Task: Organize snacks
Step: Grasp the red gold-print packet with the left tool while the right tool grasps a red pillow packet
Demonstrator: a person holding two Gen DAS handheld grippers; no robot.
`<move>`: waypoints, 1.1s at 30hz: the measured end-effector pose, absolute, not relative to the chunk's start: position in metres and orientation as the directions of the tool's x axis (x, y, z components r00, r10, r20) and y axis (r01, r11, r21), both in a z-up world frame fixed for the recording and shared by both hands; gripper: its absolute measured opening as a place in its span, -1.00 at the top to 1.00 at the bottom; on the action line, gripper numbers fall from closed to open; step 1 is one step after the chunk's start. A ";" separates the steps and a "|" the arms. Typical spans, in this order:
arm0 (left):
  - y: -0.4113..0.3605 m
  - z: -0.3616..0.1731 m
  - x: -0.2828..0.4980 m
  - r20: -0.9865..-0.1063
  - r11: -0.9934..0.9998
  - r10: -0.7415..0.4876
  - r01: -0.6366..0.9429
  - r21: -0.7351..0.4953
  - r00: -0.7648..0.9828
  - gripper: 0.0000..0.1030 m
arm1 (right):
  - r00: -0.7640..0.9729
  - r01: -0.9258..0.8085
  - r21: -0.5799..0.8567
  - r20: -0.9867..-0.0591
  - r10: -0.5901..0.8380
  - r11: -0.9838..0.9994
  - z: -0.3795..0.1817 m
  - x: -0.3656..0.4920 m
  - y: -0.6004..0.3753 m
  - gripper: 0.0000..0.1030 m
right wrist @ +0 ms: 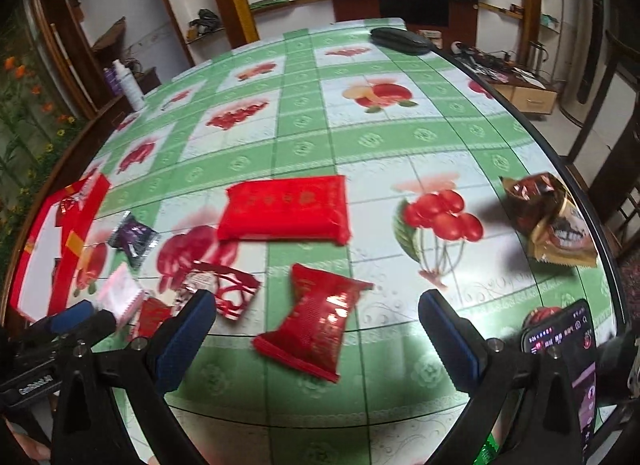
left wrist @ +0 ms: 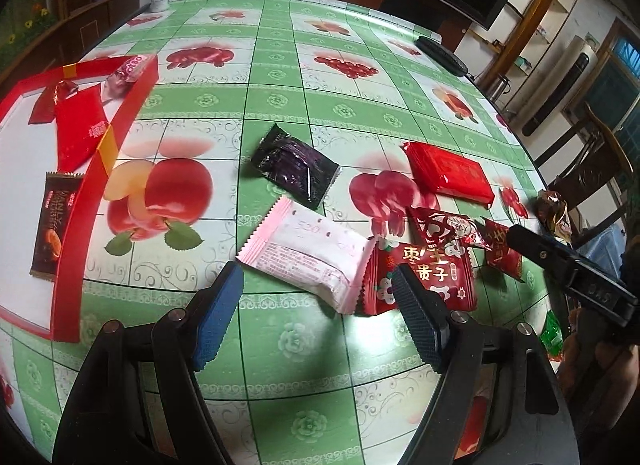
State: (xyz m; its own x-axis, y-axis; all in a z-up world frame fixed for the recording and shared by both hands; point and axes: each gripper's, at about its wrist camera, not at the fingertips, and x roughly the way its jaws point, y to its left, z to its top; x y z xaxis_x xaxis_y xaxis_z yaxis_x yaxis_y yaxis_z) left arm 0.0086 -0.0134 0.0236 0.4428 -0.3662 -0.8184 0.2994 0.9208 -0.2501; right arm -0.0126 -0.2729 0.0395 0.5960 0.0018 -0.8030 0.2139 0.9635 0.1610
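In the left wrist view my left gripper (left wrist: 316, 271) stands open just above the table, and a pink-and-white packet (left wrist: 308, 257) lies at its fingertips, untouched. A red packet with gold characters (left wrist: 424, 277) overlaps that packet's right end. Farther off lie a black-purple packet (left wrist: 294, 165) and a flat red packet (left wrist: 450, 175). The red box (left wrist: 100, 169) at the left holds a brown bar (left wrist: 50, 225) and red wrappers. My right gripper (right wrist: 316, 295) is open over a shiny red packet (right wrist: 316, 321) that lies between its fingers without touching the pads.
Brown and gold packets (right wrist: 548, 217) sit by the table's right edge. A phone (right wrist: 568, 349) lies near the right fingers. A black pouch (right wrist: 400, 39) and a white bottle (right wrist: 130, 85) stand at the far edge. Chairs (left wrist: 592, 169) stand beyond the right edge.
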 end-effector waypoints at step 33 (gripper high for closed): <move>-0.100 0.025 0.024 -0.811 0.516 -0.566 0.830 -0.211 0.147 -0.49 | 0.572 0.177 0.168 -0.820 0.038 0.970 0.021 -0.007 -0.273 0.22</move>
State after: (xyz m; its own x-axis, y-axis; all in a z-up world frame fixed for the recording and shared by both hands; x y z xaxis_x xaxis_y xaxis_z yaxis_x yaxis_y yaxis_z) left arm 0.0242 -0.0997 0.0249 0.1466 -0.5665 -0.8109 0.8300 0.5165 -0.2107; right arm -0.0072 -0.2731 0.0207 0.5717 0.0380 -0.8196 0.1765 0.9698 0.1681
